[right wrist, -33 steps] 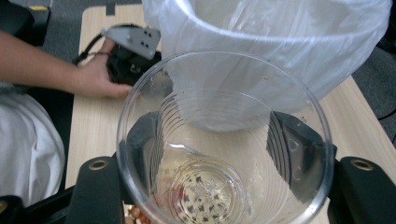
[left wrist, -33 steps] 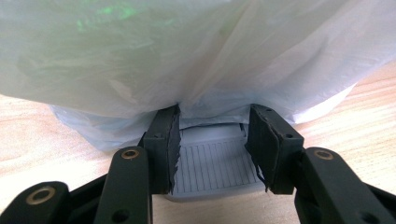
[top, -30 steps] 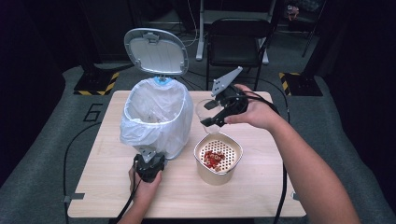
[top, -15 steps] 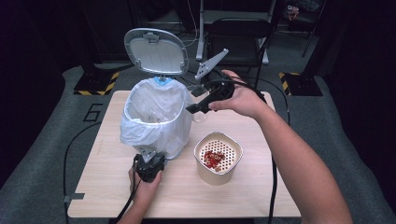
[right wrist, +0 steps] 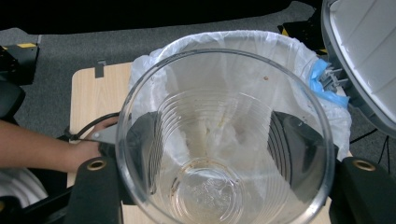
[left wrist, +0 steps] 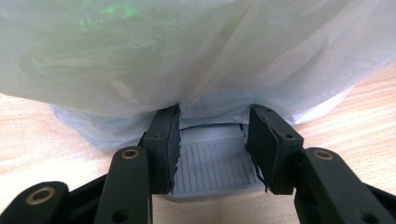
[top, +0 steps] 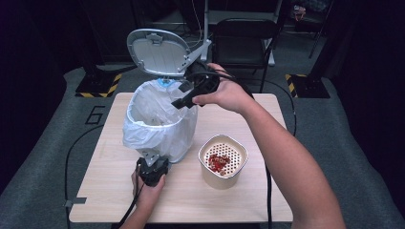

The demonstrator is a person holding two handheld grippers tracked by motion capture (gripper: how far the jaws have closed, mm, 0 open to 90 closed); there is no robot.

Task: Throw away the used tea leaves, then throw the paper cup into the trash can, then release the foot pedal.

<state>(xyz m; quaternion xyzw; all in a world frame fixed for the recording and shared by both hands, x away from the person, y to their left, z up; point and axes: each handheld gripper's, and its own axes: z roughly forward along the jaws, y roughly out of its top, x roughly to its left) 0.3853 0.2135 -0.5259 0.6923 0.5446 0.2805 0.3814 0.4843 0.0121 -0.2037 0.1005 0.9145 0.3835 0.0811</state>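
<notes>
Two hand-held grippers at work here, and the right one has just made its move! A second ago the right hand-held gripper (top: pixel 177 102) hung over the desk (top: pixel 267 200) between the bin and the strainer bowl; now it has swung up and across to the open mouth of the white pedal bin (top: pixel 160 119), right under the raised lid (top: pixel 157 52). In the right gripper view its jaws clasp a clear plastic cup (right wrist: pixel 224 140) from both sides, pads pressed on the wall, and we look straight down the cup's mouth toward the bag-lined bin beyond. The cup looks empty, just a faint residue at the bottom.

Down at the near edge, the left hand-held gripper (top: pixel 152 168) hasn't budged. The left gripper view shows its jaws set either side of the grey foot pedal (left wrist: pixel 217 158) beneath the overhanging bin liner (left wrist: pixel 196 60), closed about as narrow as the pedal allows, and that, by my reading, is what keeps the lid up.

The beige strainer bowl (top: pixel 223 160), red scraps inside, sits on the desk just right of the bin, untouched.

What it means: the cup is at the bin, so the carry looks done. Dropping it in seems the next call.
</notes>
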